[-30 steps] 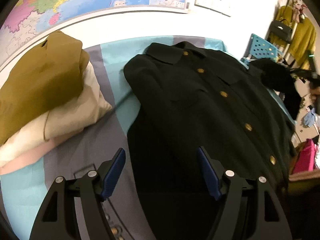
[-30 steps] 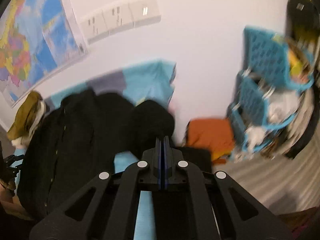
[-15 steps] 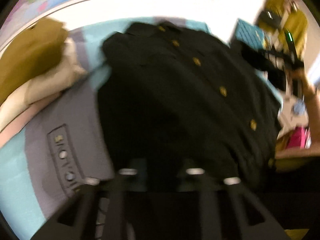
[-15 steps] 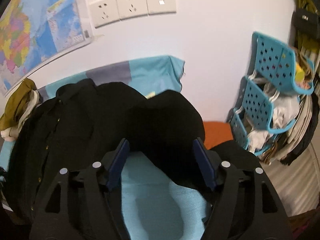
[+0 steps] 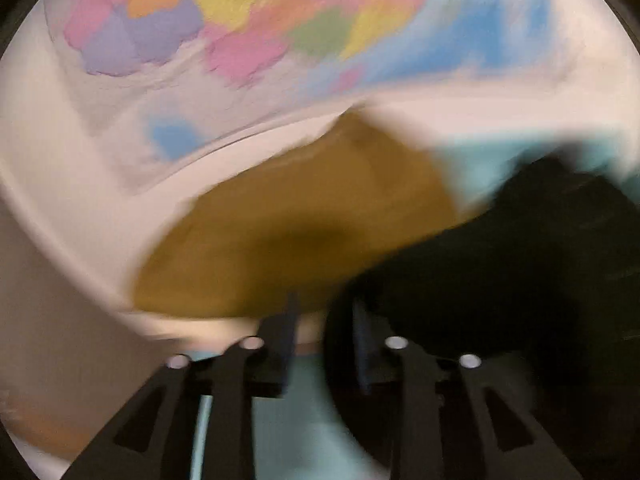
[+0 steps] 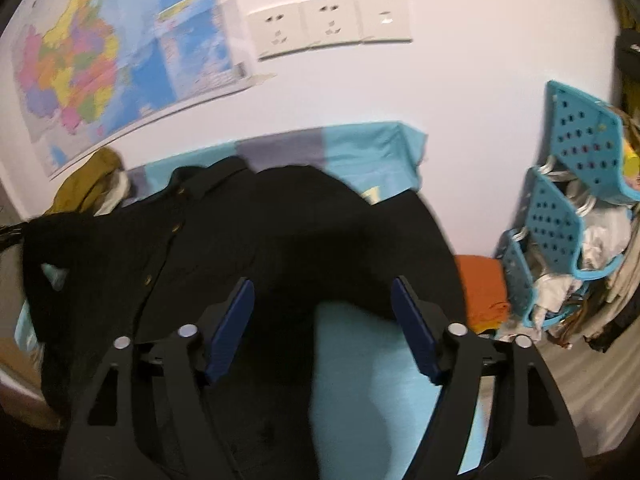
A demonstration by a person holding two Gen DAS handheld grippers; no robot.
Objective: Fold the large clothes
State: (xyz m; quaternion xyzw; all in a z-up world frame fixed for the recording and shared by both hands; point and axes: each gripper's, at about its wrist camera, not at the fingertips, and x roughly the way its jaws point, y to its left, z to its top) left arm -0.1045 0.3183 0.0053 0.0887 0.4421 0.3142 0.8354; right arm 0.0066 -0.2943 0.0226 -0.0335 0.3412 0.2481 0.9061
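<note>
A large black coat with gold buttons lies spread on the teal bed sheet. Its right sleeve is folded inward over the body. My right gripper hovers just above that sleeve, jaws wide and still opening, pads touching nothing. The left wrist view is badly blurred. There my left gripper has its jaws opening with a narrow gap. Black coat fabric lies against its right finger, and pale cloth and sheet show through the gap.
A mustard garment on pale folded clothes fills the left view, also seen as the mustard pile. The wall carries a map and sockets. Blue basket shelves and an orange cloth stand right of the bed.
My right jaws went from shut to wide open, and the sleeve now lies loose on the coat. The left view swung from the coat to the mustard pile and map; its jaws shut, then parted slightly.
</note>
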